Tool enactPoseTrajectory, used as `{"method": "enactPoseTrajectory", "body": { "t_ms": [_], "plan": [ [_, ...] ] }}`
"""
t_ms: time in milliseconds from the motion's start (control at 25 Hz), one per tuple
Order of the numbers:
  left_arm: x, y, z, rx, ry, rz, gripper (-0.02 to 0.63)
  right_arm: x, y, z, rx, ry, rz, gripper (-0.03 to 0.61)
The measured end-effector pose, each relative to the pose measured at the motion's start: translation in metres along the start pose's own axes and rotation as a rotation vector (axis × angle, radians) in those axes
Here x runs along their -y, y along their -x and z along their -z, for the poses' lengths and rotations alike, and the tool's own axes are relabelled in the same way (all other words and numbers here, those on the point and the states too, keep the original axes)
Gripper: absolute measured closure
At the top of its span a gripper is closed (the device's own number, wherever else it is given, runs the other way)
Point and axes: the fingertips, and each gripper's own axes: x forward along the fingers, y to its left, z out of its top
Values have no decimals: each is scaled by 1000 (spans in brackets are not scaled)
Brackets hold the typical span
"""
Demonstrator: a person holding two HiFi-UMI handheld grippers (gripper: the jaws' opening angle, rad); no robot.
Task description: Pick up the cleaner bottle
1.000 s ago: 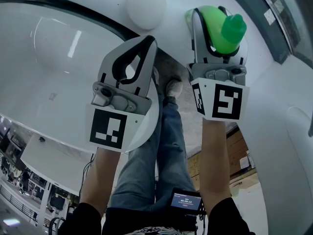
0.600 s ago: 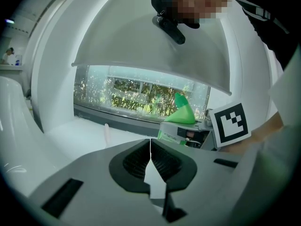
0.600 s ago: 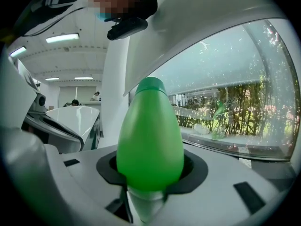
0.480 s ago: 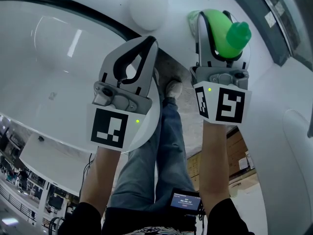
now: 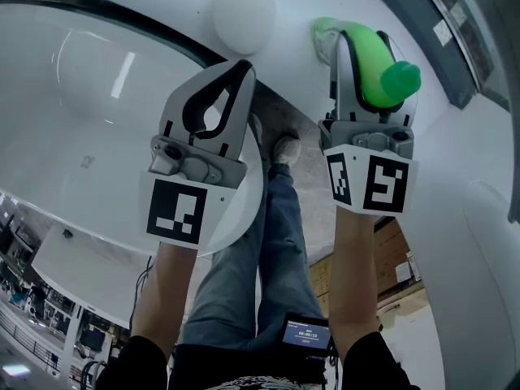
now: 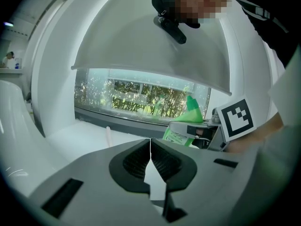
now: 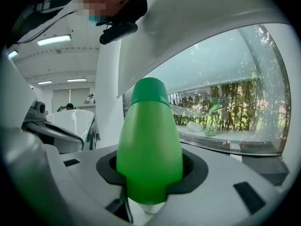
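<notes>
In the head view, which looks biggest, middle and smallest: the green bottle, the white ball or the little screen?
1. Green bottle, though the right gripper holding it hides part.
2. White ball, looks a bit smaller.
3. Little screen, clearly smallest.

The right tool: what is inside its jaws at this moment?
The green cleaner bottle is clamped between the jaws of the right tool. The jaws cover the bottle's lower end, so its base cannot be seen.
</notes>
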Motion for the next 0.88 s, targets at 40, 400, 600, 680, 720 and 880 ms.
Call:
{"method": "enactPoseTrajectory", "body": {
  "t_ms": [40,400,600,680,720,880],
  "plan": [
    [-1,1,-1,2,0,-2,595,1,1,-3,3,-4,3,373],
    [9,8,-18,29,-12,-5,595,3,15,-41,58,-7,-6,373],
    [20,13,-36,58,-24,-6,595,4,28,-61,74,-13,-13,373],
    [25,18,-44,66,-28,-9,595,3,35,-70,77,-13,-17,373],
    [27,20,-49,70,-30,-10,595,3,38,-74,77,-15,-17,373],
    [35,31,-68,79,-29,-14,595,1,51,-91,75,-31,-13,371]
  ]
}}
